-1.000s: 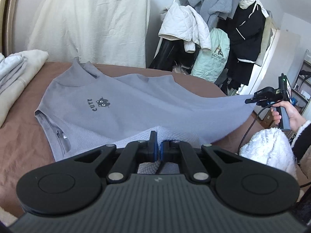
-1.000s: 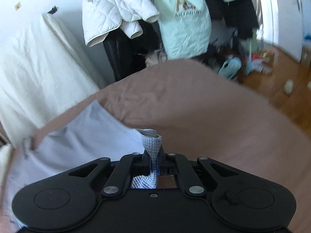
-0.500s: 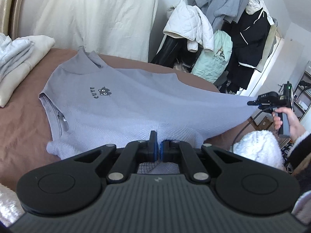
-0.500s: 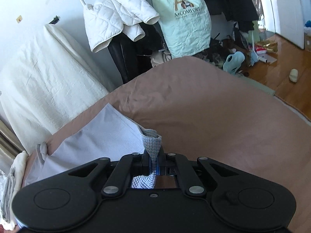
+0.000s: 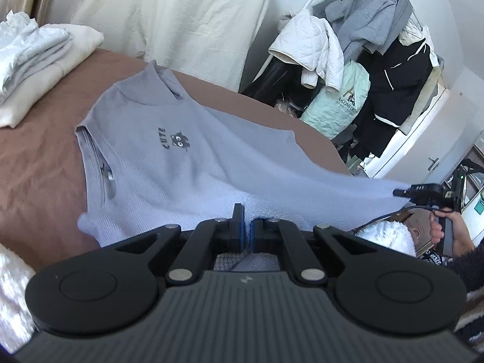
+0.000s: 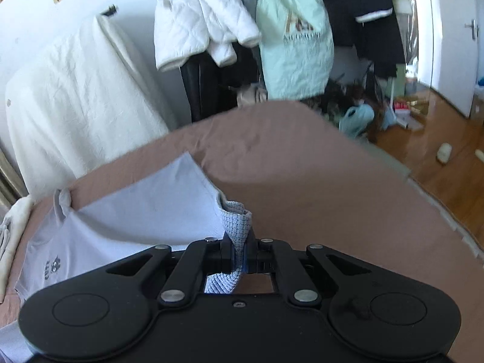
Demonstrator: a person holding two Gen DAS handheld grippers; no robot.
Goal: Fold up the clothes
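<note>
Since a second ago the grey top (image 5: 169, 163) has been drawn further toward the near edge of the bed (image 5: 36, 163), its body now lying flatter on the brown cover. The left gripper (image 5: 246, 227) is pressed together on the hem; the right gripper (image 6: 240, 252) pinches a bunched hem corner. The step looks like spreading before the first fold; next, lower both corners evenly. The top's long axis runs from near edge to far edge, collar pointing away toward the wall.
</note>
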